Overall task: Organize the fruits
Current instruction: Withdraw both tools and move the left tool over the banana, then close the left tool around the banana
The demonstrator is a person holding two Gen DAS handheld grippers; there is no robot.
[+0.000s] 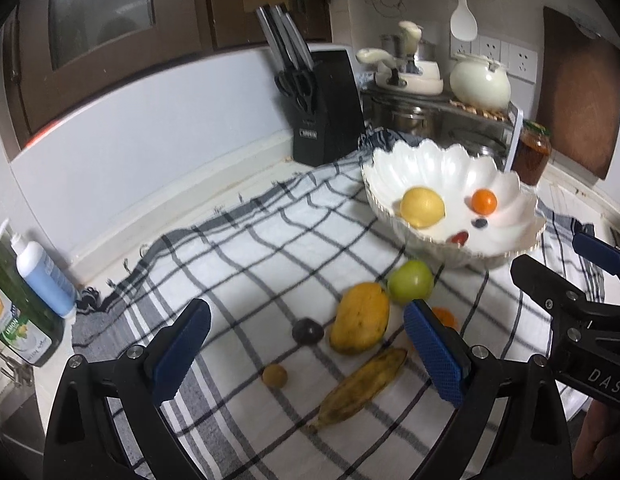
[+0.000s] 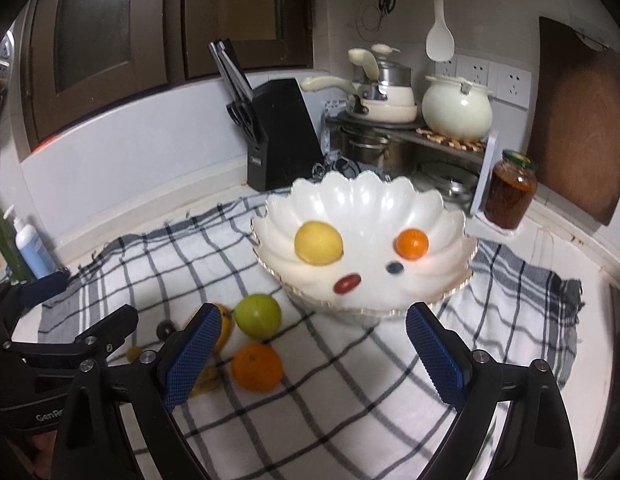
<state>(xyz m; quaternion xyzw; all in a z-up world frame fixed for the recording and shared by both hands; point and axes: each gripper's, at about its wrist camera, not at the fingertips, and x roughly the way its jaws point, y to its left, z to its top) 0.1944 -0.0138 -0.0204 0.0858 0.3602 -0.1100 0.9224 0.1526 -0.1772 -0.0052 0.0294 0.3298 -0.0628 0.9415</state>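
A white scalloped bowl on the checked cloth holds a lemon, a small orange, a blueberry and a red date. In front of it on the cloth lie a green apple, a mango, a banana, a dark plum, a small yellow-brown fruit and an orange. My left gripper hangs open over the mango and banana. My right gripper is open, with the orange just inside its left finger.
A checked cloth covers the counter. Behind it stand a black knife block, pots and a white kettle on a rack, and a jar. Soap bottles stand at the left edge; a brown board leans at right.
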